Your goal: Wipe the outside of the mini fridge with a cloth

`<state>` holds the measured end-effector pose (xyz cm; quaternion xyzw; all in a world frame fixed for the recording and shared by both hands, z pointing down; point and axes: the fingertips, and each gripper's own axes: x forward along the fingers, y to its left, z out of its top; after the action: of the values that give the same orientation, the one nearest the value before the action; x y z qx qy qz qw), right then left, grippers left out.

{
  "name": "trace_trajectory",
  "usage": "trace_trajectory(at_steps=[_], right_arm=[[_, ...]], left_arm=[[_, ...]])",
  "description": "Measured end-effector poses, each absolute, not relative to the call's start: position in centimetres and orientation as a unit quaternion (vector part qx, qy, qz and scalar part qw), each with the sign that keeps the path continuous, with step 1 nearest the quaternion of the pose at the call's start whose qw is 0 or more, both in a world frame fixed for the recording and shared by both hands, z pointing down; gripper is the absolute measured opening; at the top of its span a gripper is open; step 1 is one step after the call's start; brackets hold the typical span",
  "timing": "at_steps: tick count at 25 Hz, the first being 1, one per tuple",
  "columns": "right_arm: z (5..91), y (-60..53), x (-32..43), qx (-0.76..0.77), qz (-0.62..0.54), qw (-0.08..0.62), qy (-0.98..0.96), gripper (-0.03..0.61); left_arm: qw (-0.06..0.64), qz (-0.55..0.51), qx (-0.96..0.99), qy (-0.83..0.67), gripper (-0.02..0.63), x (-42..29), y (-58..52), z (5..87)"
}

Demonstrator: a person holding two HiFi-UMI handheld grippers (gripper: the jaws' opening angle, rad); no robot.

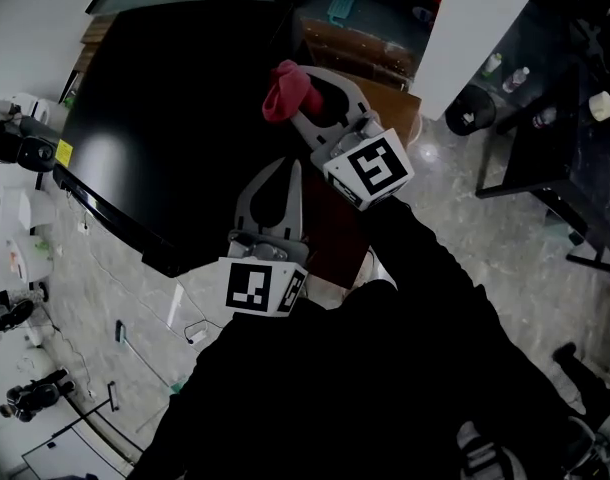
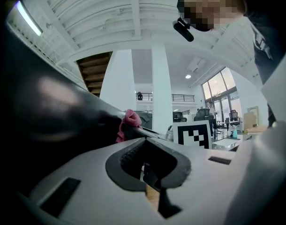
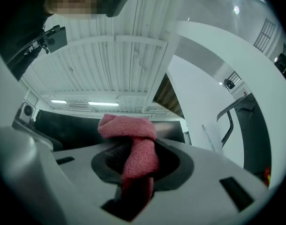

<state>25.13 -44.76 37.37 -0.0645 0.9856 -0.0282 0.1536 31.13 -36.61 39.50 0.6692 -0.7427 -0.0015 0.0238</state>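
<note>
Left gripper (image 1: 291, 166) closed; right gripper (image 1: 299, 100) clamps cloth (image 1: 285, 90) by black fridge (image 1: 155, 118); marble floor (image 1: 465, 173).

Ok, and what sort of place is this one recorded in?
Likely a large open-plan office or lab hall: office chairs stand by tall windows, and a railed mezzanine runs behind the white columns under a high ceiling.

Dim head view, fisheye edges, ceiling strip-light glare
</note>
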Motion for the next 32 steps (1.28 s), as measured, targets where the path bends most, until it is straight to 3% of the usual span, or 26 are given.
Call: trace_trajectory(at_steps=[13,32], right_arm=[[48.7,-44.2,24.2,-0.060,-0.031,0.091,0.994,0.123],[69.7,-44.3,24.0,-0.116,-0.113,-0.088,0.983,0.117]], left_arm=[[0.072,-0.004,0.660,-0.747,0.003,30.0,-36.9,48.8],[0.172,0.066,0.675,-0.714,0.003,31.6,-35.3,60.9]])
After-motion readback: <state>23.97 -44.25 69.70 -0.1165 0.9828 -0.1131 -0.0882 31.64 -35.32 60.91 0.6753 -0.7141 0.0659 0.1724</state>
